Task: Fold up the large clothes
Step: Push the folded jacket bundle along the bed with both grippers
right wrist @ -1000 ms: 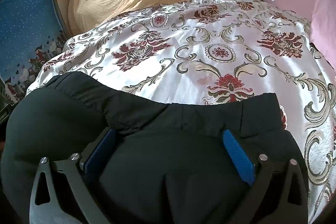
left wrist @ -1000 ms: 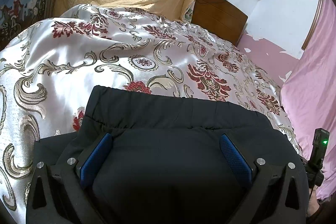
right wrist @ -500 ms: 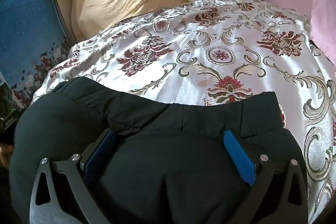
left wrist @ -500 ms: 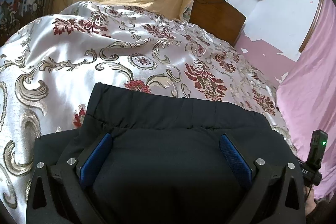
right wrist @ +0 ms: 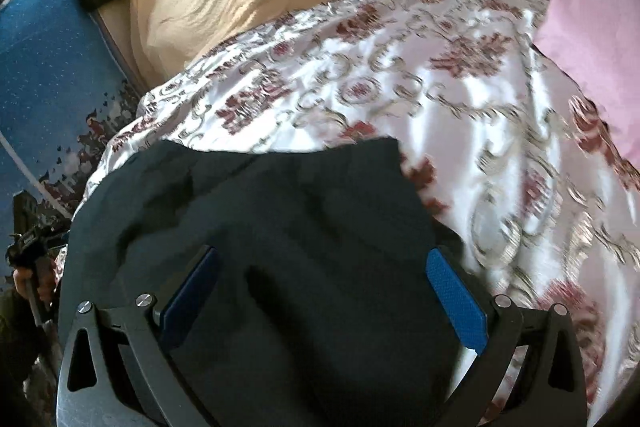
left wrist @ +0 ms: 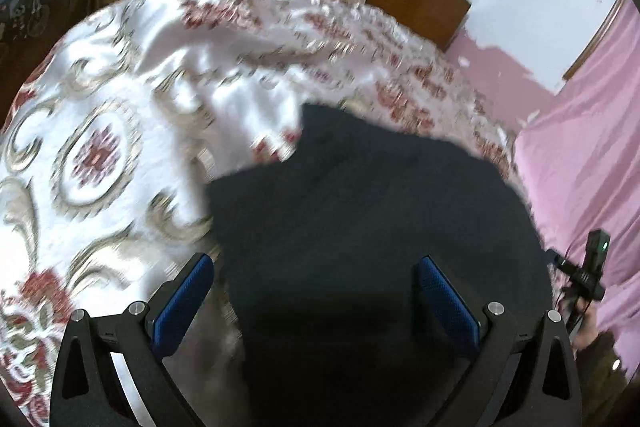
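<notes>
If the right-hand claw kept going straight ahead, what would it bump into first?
Most likely the dark garment lying between the right gripper's open fingers; beyond it, the flowered bedspread. Blur makes depth uncertain.

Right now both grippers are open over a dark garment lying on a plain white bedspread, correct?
Not quite. The bedspread is not plain: the right wrist view shows red flowers and gold scrolls. The left gripper and right gripper are open over the dark garment.

Left gripper (left wrist: pixel 316 297): jaws spread wide, blue pads (left wrist: pixel 448 303) apart, poised over the dark garment (left wrist: pixel 360 211). Right gripper (right wrist: pixel 322 287): jaws likewise wide, held above the same garment, nothing clamped.
</notes>
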